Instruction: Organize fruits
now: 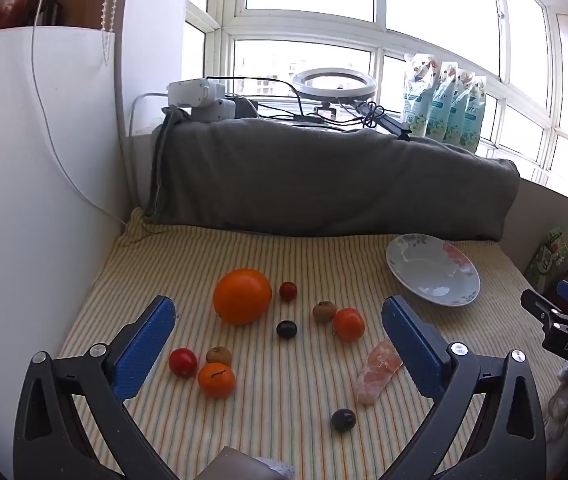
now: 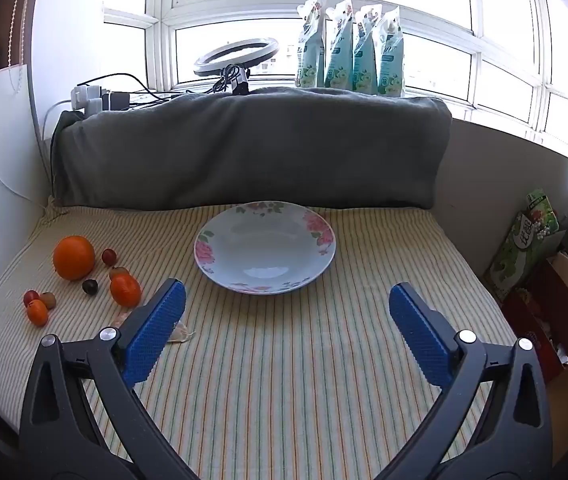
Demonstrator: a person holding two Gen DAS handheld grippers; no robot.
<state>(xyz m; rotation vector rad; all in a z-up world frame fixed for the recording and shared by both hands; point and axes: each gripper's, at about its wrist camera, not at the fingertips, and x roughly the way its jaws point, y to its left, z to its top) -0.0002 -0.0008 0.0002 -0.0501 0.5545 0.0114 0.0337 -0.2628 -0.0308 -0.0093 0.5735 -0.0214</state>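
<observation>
Fruit loose on cloth, plate [image 2: 264, 276] bare; nothing picked.
Left view: left gripper [image 1: 280, 328] spread wide, nothing between; orange [image 1: 242, 296] ahead, so approach squarely, small fruits crowd it. Right view: right gripper [image 2: 285, 312] spread, unloaded, facing plate; pillow [image 2: 244, 152] behind, path clear.

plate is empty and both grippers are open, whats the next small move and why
Probably ease the left gripper down onto the dark grape lying between its open fingers. All the fruit sits loose on the striped cloth, the plate holds nothing, and the right gripper has no fruit near it.
</observation>
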